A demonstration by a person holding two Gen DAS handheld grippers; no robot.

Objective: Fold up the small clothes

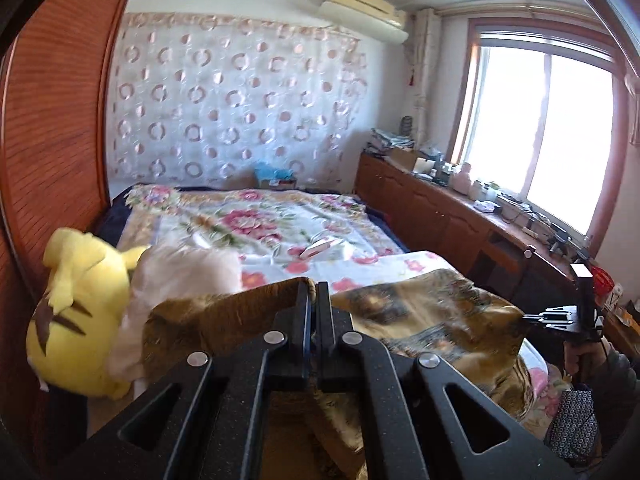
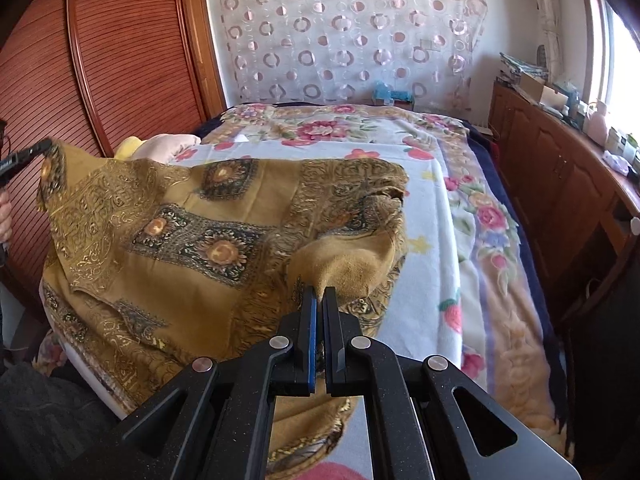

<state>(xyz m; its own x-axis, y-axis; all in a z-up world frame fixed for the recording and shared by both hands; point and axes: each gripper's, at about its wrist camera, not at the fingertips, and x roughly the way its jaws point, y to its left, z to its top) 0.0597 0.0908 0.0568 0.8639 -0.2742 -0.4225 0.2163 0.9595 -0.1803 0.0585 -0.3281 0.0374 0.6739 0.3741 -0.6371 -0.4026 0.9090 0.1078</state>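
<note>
Mustard patterned cloth point(image 2: 192, 240) lies spread over the near end of the bed point(image 2: 452, 216), draped toward its near-left corner. Left gripper point(image 1: 315, 294) is clamped on one hem corner, lifted clear of the bedding; right gripper point(image 2: 319, 298) is pinched shut on the opposite corner, low by the near edge. Fabric looks soft, light and limp (it sags between the two holds). Best held at corners, kept taut; a fringe shows at the left corner.

Left gripper point(image 1: 315, 294) clamped, right gripper point(image 2: 320, 298) clamped
</note>
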